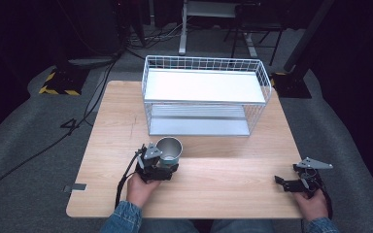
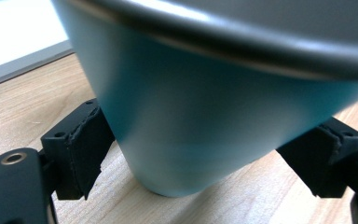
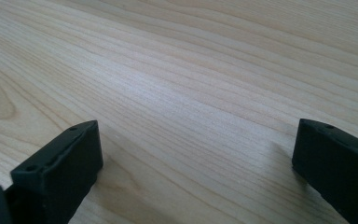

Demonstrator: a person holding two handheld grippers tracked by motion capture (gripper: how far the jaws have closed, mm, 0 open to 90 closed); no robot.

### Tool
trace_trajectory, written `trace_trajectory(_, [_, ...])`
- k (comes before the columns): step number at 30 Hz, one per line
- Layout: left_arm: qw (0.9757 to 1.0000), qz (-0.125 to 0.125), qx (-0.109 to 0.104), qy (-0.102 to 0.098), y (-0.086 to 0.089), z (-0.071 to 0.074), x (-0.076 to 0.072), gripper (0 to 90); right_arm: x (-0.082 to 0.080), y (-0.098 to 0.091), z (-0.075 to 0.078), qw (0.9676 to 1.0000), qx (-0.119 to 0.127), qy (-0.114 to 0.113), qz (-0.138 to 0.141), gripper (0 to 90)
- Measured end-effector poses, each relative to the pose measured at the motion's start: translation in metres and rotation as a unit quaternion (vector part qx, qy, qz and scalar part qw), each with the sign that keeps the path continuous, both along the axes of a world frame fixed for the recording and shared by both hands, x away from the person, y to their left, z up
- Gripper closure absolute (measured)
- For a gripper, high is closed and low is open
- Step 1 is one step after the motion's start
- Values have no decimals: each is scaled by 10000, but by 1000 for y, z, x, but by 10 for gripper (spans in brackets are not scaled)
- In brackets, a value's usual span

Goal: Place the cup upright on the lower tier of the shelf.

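Note:
A teal metal cup [image 1: 169, 148] stands upright on the wooden table [image 1: 223, 194], left of centre near the front. My left gripper [image 1: 166, 163] reaches it from the near side. In the left gripper view the cup [image 2: 205, 116] looms close, and my left gripper [image 2: 200, 144] has a black pad against each side of the lower wall, so it is shut on the cup. The cup's base rests on the wood. My right gripper [image 1: 286, 175] is held low over the table's front right, open. In the right gripper view, my right gripper [image 3: 196, 154] has bare wood between its jaws.
A white wire rack [image 1: 204, 92] with two shelves stands at the back middle of the table, just beyond the cup; its pale edge [image 2: 9, 37] shows behind the cup. Bare table lies between the two grippers. Cables and stand legs are on the floor beyond.

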State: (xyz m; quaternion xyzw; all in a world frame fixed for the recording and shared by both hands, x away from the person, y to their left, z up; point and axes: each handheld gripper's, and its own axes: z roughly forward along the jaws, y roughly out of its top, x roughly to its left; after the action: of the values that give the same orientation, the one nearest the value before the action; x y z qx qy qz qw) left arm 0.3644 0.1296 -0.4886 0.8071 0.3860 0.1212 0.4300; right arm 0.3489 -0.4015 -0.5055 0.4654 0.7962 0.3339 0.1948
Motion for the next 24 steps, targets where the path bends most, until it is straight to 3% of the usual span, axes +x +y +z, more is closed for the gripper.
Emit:
trace_trajectory(4, [9998, 0, 185, 95, -3, -4, 3, 163, 0, 0, 0, 10000, -1, -1, 1, 17])
trace_trajectory(9, [9996, 45, 228, 145, -3, -5, 3, 213, 0, 0, 0, 10000, 5, 1, 8, 17])
trace_trajectory(24, [9996, 126, 234, -19, -4, -8, 1, 242, 0, 0, 0, 10000, 4, 1, 9, 17])
